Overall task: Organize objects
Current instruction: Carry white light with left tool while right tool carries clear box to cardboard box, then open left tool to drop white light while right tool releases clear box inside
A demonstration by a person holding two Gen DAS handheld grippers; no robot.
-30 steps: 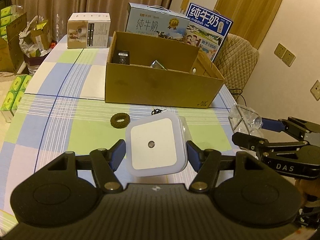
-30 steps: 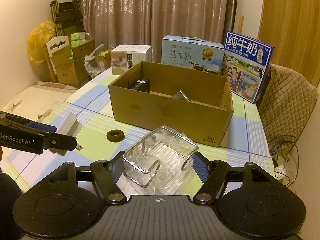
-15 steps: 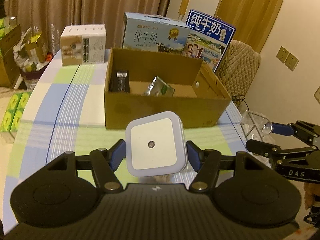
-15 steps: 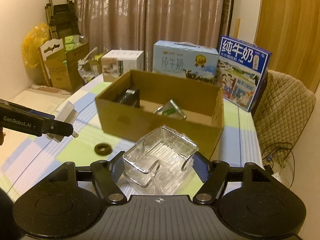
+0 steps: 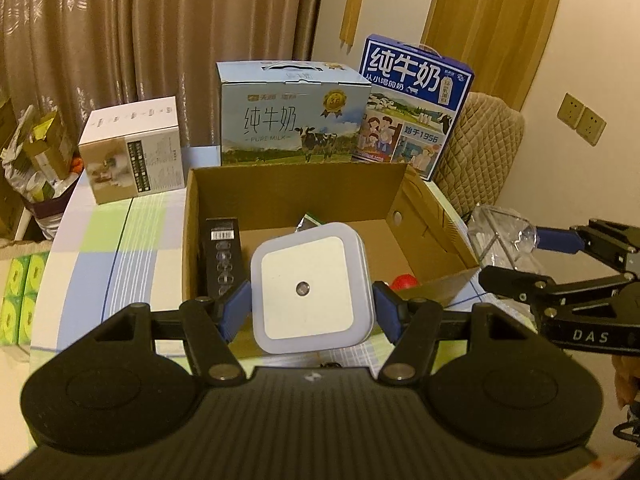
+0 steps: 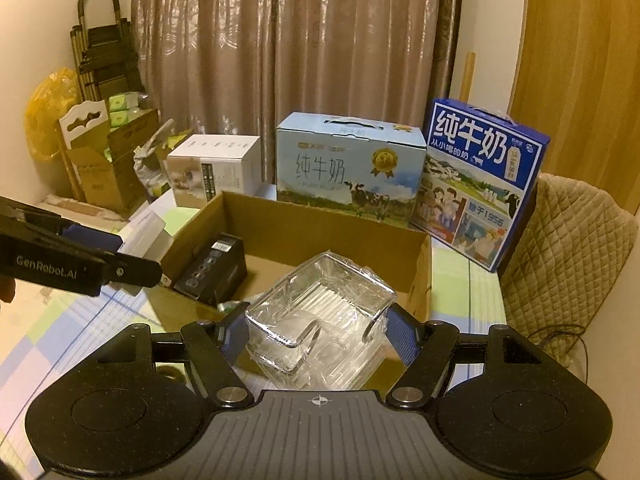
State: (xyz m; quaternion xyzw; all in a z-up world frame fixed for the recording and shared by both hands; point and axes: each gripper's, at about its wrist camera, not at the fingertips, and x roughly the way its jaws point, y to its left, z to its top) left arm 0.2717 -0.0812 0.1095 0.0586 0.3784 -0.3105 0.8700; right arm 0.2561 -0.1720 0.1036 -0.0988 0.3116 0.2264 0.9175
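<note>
My left gripper is shut on a square white night light, held over the near wall of the open cardboard box. My right gripper is shut on a clear plastic holder, also above the box's near side. Inside the box lie a black packet, a silver-green pouch mostly hidden behind the night light, and a red ball. In the left wrist view the right gripper with the clear holder hangs just right of the box. In the right wrist view the left gripper sits at the box's left corner.
Behind the box stand a white carton, a light blue milk case and a dark blue milk case. A quilted chair is at the right. The checked tablecloth covers the table; cartons and bags crowd the floor at left.
Both grippers have moved forward and up towards the cardboard box, each still holding its object. The dark ring on the cloth has dropped out of sight below them.
</note>
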